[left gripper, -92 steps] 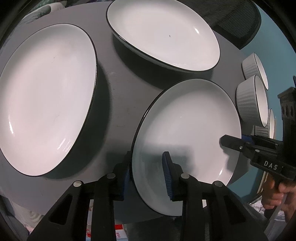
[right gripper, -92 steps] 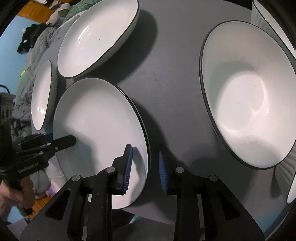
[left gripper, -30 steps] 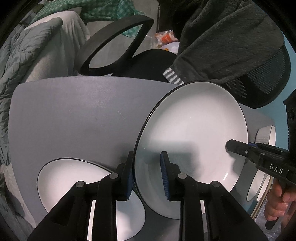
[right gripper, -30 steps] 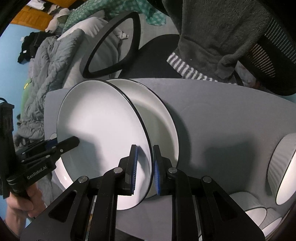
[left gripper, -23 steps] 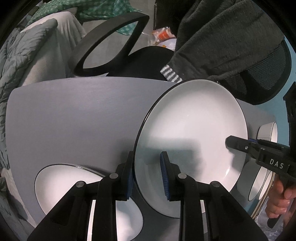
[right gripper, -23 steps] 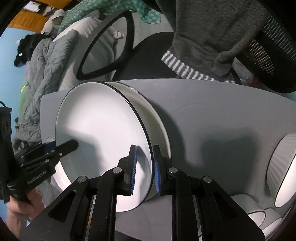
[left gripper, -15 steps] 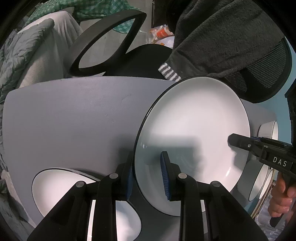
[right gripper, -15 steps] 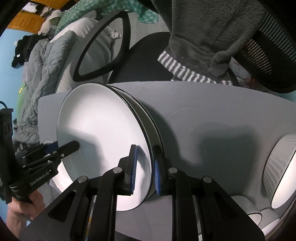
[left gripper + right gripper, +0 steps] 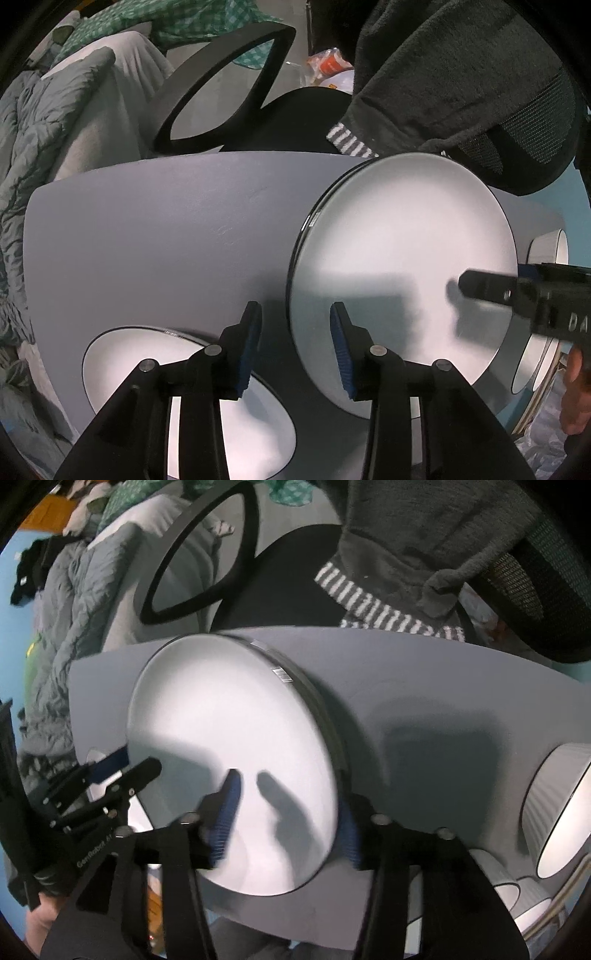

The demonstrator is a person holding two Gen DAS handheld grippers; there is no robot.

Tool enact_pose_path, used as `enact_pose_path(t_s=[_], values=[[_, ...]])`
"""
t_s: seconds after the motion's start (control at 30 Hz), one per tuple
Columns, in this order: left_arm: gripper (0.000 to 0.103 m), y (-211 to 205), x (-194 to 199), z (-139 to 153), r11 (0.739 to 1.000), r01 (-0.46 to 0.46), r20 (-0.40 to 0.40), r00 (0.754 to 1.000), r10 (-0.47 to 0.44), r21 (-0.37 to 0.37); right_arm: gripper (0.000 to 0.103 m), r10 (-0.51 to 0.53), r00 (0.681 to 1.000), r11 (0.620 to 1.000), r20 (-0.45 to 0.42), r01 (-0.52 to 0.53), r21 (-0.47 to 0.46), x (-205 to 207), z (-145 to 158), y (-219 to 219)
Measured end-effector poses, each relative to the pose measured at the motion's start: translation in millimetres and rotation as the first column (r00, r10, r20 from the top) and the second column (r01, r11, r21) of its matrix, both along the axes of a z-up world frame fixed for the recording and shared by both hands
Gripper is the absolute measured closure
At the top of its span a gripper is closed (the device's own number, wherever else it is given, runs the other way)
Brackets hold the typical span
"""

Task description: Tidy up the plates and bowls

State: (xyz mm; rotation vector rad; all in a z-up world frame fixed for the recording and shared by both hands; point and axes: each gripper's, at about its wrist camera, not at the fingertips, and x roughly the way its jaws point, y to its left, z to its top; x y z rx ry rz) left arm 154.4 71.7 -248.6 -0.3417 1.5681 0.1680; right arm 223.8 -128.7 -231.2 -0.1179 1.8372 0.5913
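A white plate with a black rim (image 9: 402, 266) lies stacked on a second plate at the table's right side, seen from the other side as the plate (image 9: 232, 746) with the lower plate's rim (image 9: 325, 720) showing under it. My left gripper (image 9: 295, 343) straddles its near-left rim. Its jaws are opening and the pads stand clear of the plate. My right gripper (image 9: 286, 827) straddles the opposite rim. Its jaws are also opening, blurred, with no pad pressing on the plate. Each gripper shows in the other's view at the plate's edge.
Another white plate (image 9: 166, 373) lies on the grey table (image 9: 166, 236) under my left gripper. Ribbed white bowls (image 9: 554, 812) stand at the table's right end. Behind the table are an office chair (image 9: 295, 118) with a dark garment (image 9: 443, 74) and bedding (image 9: 55, 122).
Both grippers were shut on the plate's rim half a second ago and have spread apart. The plate has settled flat onto the plate beneath it.
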Motion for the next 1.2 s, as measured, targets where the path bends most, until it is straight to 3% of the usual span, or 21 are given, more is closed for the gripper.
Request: enact_pose_path(t_s=[0.37,0.47,0.63,0.93,1.2], values=[[0.058,13,-22,17,0.997,-0.068,0.035,0.997,0.068,-0.026,0.041,0.034,0.998,0.997,0.05,-0.03,-0.076,-5,8,8],[0.058,14,-28,20,0.995,-0.088,0.041,0.995,0.09,-0.039,0.037,0.055,0.993,0.991,0.108,-0.041,-0.127,-7,14,9],[0.058,11,-35,30,0.994,-0.098,0.056,0.993,0.1,-0.046,0.037,0.075,0.988,0.993,0.136,-0.06,-0.106,-9,23,14],[0.05,6,-54,65,0.989,-0.144,0.123,0.981,0.147,-0.032,0.037,0.175,0.936,0.981,0.304,-0.139,-0.138,-26,67,20],[0.044,2,-76,100,0.988,-0.144,0.18,0.975,0.132,0.054,0.037,0.216,0.898,0.974,0.384,-0.169,-0.153,-45,98,15]])
